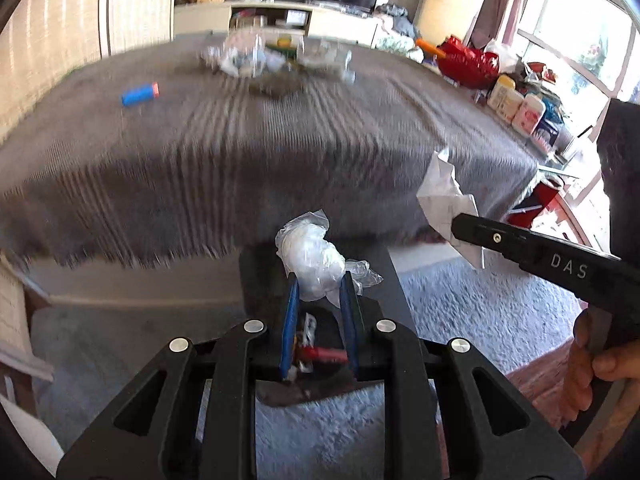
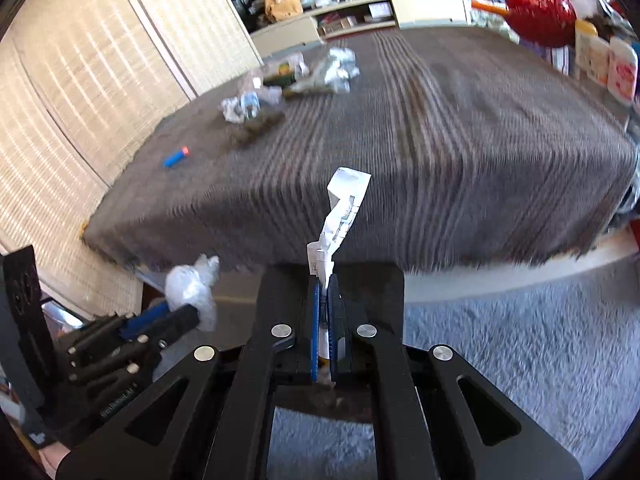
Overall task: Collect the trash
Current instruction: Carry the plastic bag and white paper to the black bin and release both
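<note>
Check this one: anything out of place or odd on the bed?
Yes. A blue foam dart lies alone on the grey blanket, away from the litter pile of wrappers and crumpled paper farther back. Nothing looks spilled or damaged; motion blur hides finer detail.

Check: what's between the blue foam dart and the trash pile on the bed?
Nothing: only bare grey striped bedspread separates the blue foam dart from the trash pile. The right wrist view shows it best; the left wrist view agrees, though blurred.

Bright window (image 1: 576,32) daylight, motion-blurred bed (image 1: 280,140), fisheye-warped edges.
</note>
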Tool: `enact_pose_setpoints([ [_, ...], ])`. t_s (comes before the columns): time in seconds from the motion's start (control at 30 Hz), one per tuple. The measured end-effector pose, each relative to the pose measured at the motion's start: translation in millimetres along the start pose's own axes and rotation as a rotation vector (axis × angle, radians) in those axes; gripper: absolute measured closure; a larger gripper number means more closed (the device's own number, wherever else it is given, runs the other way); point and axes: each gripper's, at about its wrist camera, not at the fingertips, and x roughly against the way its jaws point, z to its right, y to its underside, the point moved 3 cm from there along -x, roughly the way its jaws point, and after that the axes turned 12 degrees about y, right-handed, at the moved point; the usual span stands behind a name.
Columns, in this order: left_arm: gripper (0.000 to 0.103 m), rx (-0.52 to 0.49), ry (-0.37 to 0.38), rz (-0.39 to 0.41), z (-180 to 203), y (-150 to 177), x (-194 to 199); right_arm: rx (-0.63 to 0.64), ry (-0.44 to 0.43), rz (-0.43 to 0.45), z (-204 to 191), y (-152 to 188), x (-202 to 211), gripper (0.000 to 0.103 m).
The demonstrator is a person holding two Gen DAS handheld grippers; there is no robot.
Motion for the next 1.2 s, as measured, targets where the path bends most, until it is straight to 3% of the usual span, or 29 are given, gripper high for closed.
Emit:
enact_pose_setpoints([
  [0.17,0.084,-0.005,-0.015,-0.096,3.7,18.2,-22.5,-0.052,-0.021,-0.123,6.0,15.5,-26.6,0.098],
  [0.37,0.083,0.008,-0.007,-0.165,-1.1,28.2,-39.2,-0.025,-0.009,-0.181,2.4,22.2,-41.8,0.097],
  [0.7,0.078,0.004,-0.005,-0.16,0.4,24.2,-39.9,-0.061,-0.038,-0.183,5.1,21.3,-43.9,0.094],
  [0.87,0.061,0.013,0.004,-0.148,-1.0,23.2,-35.0,-0.079,-0.035,-0.176,9.0,18.5,-43.0,0.09],
  [1.0,0.052,0.013,0.007,-0.131,-1.9,21.6,-29.9,-0.082,-0.036,-0.162,8.7,16.9,-40.7,0.059],
  [1.07,0.05,0.016,-0.001,-0.126,-3.6,20.7,-27.6,-0.077,-0.024,-0.152,8.6,15.8,-39.2,0.056],
  [1.2,0.037,0.011,-0.033,-0.108,-7.5,18.9,-19.8,-0.09,0.041,-0.117,15.8,11.5,-34.2,0.023],
])
